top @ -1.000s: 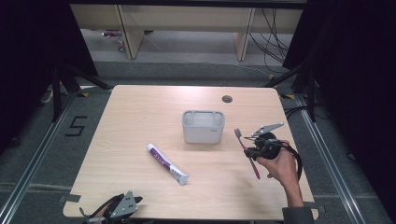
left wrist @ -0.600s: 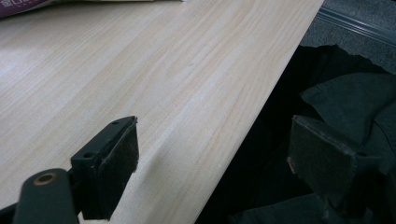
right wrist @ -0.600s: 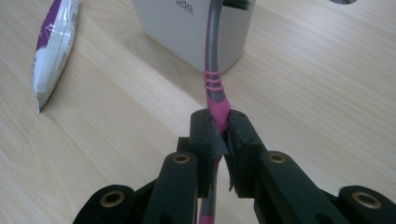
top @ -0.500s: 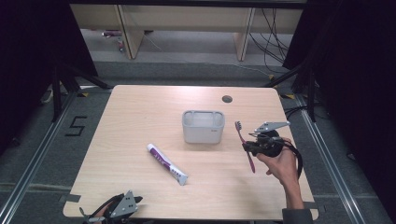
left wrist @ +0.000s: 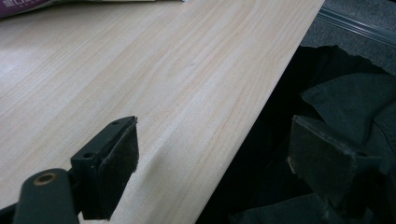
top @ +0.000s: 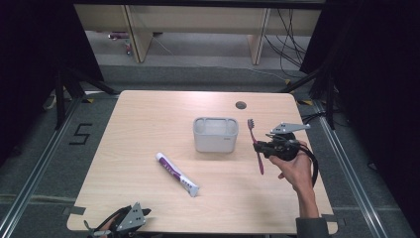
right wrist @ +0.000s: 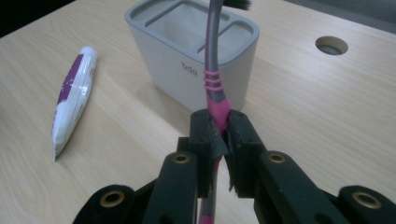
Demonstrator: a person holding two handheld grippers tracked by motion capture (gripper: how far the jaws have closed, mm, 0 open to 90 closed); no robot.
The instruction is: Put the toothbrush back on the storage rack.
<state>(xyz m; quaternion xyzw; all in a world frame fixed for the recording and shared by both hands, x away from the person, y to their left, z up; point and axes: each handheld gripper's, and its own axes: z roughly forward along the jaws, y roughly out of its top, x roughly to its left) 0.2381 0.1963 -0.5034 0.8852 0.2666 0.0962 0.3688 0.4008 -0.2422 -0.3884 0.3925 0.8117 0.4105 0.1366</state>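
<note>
Right gripper clamped on toothbrush beside holder

The right gripper point(right wrist: 219, 135) had its jaws fully closed on the pink toothbrush point(right wrist: 214, 70) handle, bristle end raised ahead of the jaws. The grey holder point(right wrist: 191, 56) stood just beyond the jaws; the toothpaste tube point(right wrist: 72, 98) lay farther off on the table point(right wrist: 327, 116). The left gripper point(left wrist: 215, 172) rested at the table's near edge, jaws wide apart, gripping nothing.

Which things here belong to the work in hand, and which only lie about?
In the work:
- toothbrush, clamped in the right gripper
- holder, just beside it

Lying about:
- toothpaste tube, flat on the table
- left gripper, open at the table's edge
</note>
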